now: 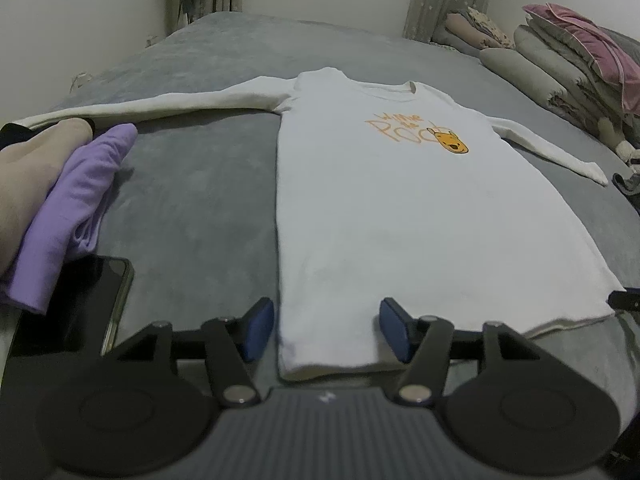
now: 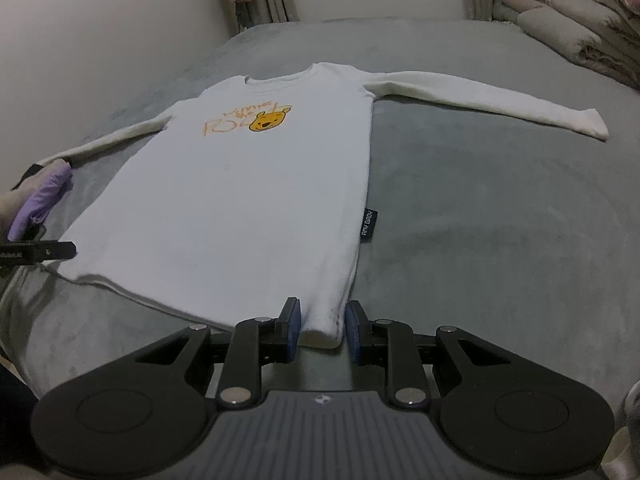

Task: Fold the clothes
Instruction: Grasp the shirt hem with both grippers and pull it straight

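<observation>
Left gripper (image 1: pixel 327 330), jaws apart, straddles the white shirt's (image 1: pixel 384 208) near left hem corner. Right gripper (image 2: pixel 323 330), jaws narrow, brackets the right corner. Shirt lies flat on grey bed (image 2: pixel 500 220), collar toward twelve o'clock.

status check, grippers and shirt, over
Left gripper open, straddling the shirt hem corner. Right gripper open around the other hem corner. Shirt flat, sleeves out. Purple cloth and phone beside it.
</observation>
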`<state>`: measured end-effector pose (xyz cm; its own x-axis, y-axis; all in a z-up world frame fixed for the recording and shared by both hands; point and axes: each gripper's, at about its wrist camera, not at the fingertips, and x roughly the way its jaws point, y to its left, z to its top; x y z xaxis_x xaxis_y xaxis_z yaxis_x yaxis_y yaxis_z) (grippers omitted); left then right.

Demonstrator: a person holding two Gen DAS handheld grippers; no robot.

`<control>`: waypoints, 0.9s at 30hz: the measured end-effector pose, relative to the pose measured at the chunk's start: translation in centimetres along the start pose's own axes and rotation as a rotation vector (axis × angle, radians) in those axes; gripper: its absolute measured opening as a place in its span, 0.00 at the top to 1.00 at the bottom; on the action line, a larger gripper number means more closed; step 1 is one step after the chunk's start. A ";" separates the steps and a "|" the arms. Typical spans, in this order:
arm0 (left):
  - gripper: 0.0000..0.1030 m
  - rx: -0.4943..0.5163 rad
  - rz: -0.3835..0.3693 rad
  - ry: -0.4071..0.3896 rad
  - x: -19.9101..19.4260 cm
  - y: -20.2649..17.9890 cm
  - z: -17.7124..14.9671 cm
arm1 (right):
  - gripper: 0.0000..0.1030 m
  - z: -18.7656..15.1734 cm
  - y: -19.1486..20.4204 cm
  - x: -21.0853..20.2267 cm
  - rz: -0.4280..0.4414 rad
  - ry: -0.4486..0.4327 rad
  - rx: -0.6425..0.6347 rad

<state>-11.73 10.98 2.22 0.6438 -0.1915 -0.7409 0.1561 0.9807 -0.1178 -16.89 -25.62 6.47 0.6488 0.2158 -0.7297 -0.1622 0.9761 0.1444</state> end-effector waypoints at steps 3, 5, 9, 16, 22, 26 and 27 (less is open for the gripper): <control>0.48 -0.007 -0.004 0.003 -0.1 0.2 0.0 | 0.77 0.1 -0.4 -0.1 0.016 0.005 0.025; 0.47 -0.039 -0.022 0.015 -0.3 0.7 0.3 | 0.77 0.2 -1.0 -0.1 0.035 0.008 0.060; 0.48 -0.167 -0.063 0.029 -0.6 3.0 1.0 | 0.77 0.3 -1.9 -0.2 0.069 0.011 0.124; 0.51 -0.112 -0.046 0.027 -0.3 2.2 0.5 | 0.77 0.1 -1.4 0.0 0.054 0.012 0.107; 0.59 -0.059 -0.030 0.020 -0.4 1.2 0.2 | 0.77 -0.2 -0.7 0.0 0.037 -0.001 0.059; 0.79 -0.030 -0.013 0.013 -0.5 0.9 0.0 | 0.80 -0.2 -0.8 -0.1 0.041 -0.002 0.072; 0.84 -0.023 -0.011 0.012 -0.6 0.8 0.0 | 0.81 -0.2 -0.8 -0.1 0.042 -0.002 0.072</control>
<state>-11.96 11.92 2.56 0.6328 -0.2019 -0.7475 0.1461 0.9792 -0.1408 -16.96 -26.46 6.33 0.6443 0.2569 -0.7204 -0.1359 0.9654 0.2228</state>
